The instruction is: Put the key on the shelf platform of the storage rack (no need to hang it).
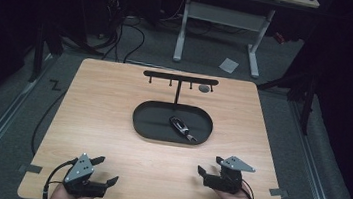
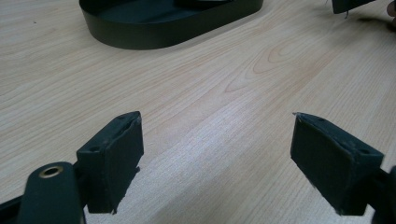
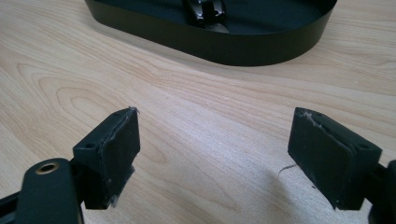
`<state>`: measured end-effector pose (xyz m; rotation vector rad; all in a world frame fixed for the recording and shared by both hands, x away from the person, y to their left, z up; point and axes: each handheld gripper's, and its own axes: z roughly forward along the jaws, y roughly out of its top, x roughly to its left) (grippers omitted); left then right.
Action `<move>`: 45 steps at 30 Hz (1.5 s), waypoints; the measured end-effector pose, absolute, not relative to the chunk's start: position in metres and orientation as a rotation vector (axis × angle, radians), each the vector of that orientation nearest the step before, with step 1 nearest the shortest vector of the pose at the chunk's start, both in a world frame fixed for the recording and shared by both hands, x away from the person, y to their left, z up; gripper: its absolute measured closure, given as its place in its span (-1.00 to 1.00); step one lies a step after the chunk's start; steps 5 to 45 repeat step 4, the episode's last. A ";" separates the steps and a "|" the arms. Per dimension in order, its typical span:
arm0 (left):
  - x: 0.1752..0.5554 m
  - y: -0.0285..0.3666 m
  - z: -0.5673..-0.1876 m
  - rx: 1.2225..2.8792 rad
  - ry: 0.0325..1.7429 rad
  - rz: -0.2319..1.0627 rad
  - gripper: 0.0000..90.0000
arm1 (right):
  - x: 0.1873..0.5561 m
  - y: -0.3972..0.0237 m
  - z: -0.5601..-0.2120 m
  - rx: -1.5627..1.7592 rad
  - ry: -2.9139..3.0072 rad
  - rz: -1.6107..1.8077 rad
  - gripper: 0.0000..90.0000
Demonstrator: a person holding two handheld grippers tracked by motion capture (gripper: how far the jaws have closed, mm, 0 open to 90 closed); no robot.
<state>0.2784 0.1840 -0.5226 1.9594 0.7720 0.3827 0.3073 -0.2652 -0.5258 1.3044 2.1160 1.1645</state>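
We hold the left gripper (image 1: 105, 170) and right gripper (image 1: 210, 166) wide open and empty near the table's (image 1: 113, 102) front edge, while the car key (image 1: 181, 128) lies in the oval black tray (image 1: 146, 126); its wall may block a low approach.

A lab or test room set up for recording, not a home. A plain wooden desk (image 1: 111, 122) stands alone on grey carpet (image 1: 5, 125), with bits of tape (image 1: 29, 168) beside its near corners. Beyond its far edge, cables (image 1: 116, 32) lie tangled on the floor next to a white-legged workbench (image 1: 224, 19). The surroundings are dark, with black stands (image 1: 38, 53) at either side.
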 end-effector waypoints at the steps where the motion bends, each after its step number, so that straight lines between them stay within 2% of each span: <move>1: 0.278 0.184 -0.523 1.960 0.772 0.381 -0.60 | 0.308 -0.266 -0.526 1.302 2.115 1.163 -0.62; 45: 0.279 0.183 -0.523 1.963 0.768 0.382 -0.60 | 0.308 -0.267 -0.526 1.309 2.110 1.167 -0.62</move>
